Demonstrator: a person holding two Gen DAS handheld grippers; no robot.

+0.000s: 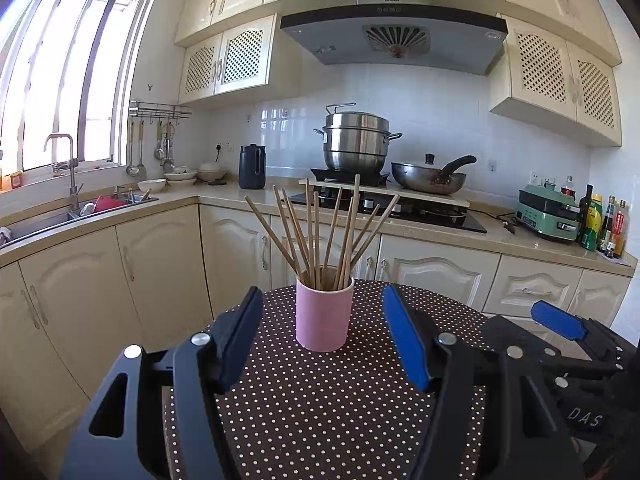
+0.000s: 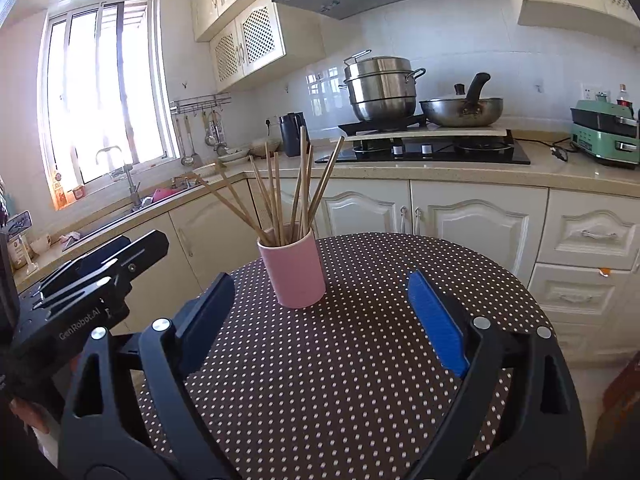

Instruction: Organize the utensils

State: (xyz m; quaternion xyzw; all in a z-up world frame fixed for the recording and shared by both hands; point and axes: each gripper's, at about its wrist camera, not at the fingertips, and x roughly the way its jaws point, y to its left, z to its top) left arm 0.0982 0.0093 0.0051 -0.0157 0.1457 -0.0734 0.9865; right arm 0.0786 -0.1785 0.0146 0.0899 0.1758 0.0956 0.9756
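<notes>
Ten or so chopsticks (image 1: 320, 236) stand fanned in our pink cup (image 1: 324, 314) on the dotted table (image 1: 320, 408). Left gripper (image 1: 322, 340) and right gripper (image 2: 320, 320) both spread, empty, short of the cup.

A home kitchen: the range hood (image 1: 394, 36) hangs above the gas hob (image 1: 384, 208), cream cabinets (image 1: 240, 60) and sink (image 1: 80, 212) leftward.

A pink cup (image 1: 325, 315) held tan wooden chopsticks (image 1: 316, 232). Under the cup, the tablecloth (image 1: 320, 400) was dark brown with white polka dots. Behind the cup, the cabinets (image 1: 160, 256) were cream, and the cooker (image 1: 546, 214) mint green.
</notes>
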